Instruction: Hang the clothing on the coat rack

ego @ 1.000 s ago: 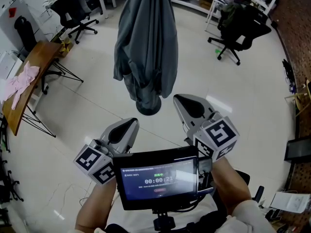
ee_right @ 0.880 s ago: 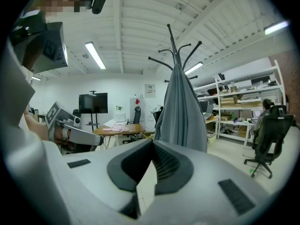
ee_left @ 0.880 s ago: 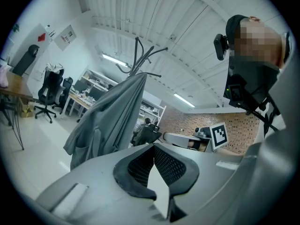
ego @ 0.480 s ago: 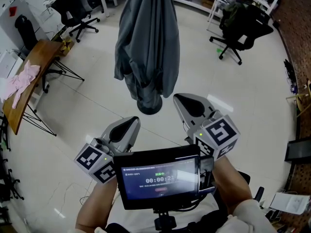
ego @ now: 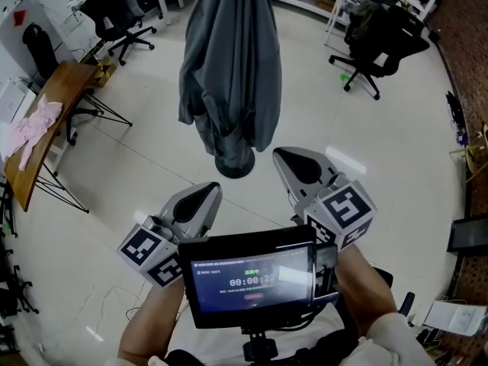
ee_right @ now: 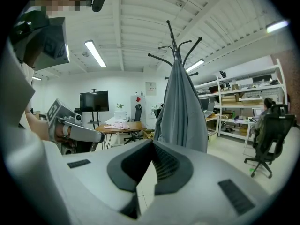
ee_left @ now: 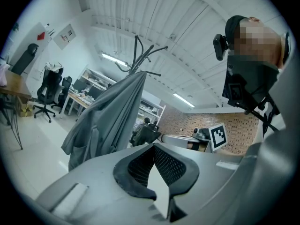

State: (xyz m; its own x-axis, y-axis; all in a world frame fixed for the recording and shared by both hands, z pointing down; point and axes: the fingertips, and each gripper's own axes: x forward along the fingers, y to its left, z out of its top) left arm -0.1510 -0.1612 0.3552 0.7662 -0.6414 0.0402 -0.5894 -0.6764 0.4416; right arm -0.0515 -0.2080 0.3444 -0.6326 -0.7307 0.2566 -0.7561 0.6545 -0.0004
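Note:
A grey jacket hangs on the black coat rack, draping down over its round base. In the left gripper view the jacket hangs from the rack's hooks; the right gripper view shows the jacket under the hooks. My left gripper is shut and empty, held low and near me, short of the rack. My right gripper is also shut and empty, just right of the rack's base. Neither touches the jacket.
A wooden table with pink cloth stands at the left. Black office chairs are at the back left, and a person sits on a chair at the back right. A small screen is mounted below my grippers.

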